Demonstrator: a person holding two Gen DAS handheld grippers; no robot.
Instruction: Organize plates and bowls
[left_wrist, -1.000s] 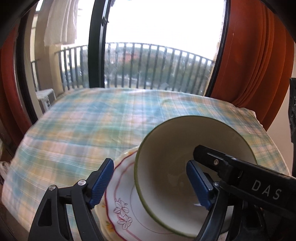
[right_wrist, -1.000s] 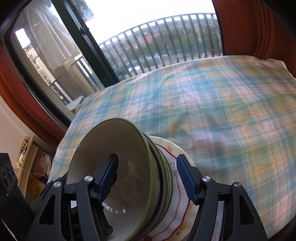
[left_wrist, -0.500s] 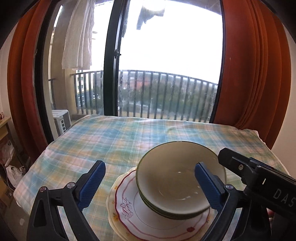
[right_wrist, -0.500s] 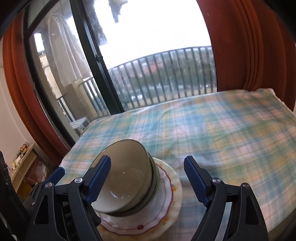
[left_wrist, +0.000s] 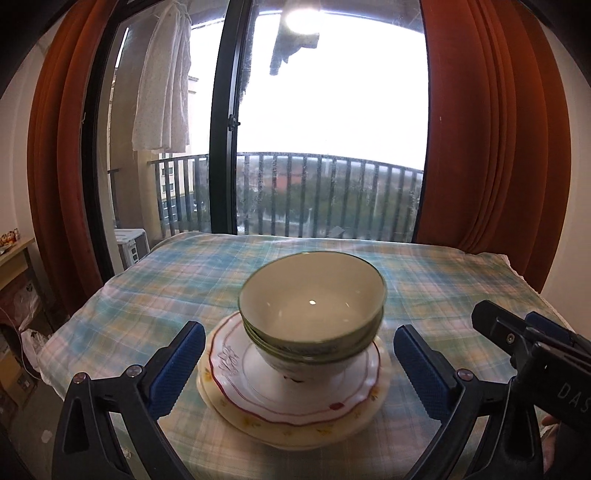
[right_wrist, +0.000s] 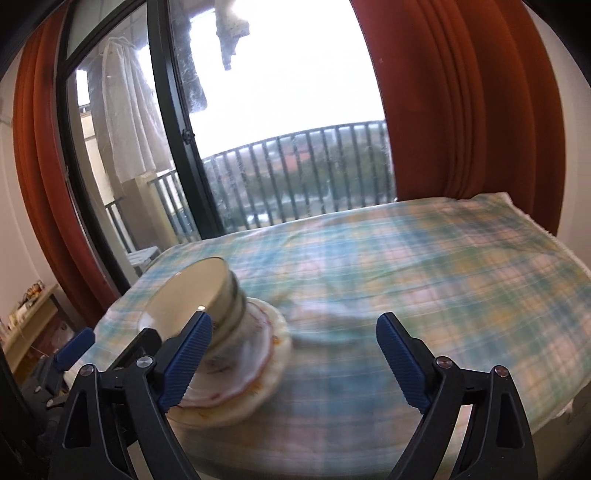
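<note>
Left wrist view: both tongs, left gripper and right gripper, gape empty, jaws just widened; retreat straight, sparing the nested bowls ahead.

Rust-red curtains framing bright balcony glass, dark railing, plaid-clothed table

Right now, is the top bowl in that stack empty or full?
Empty. The top bowl shows only its bare cream inside with a glint of light, upright on the plates.
</note>
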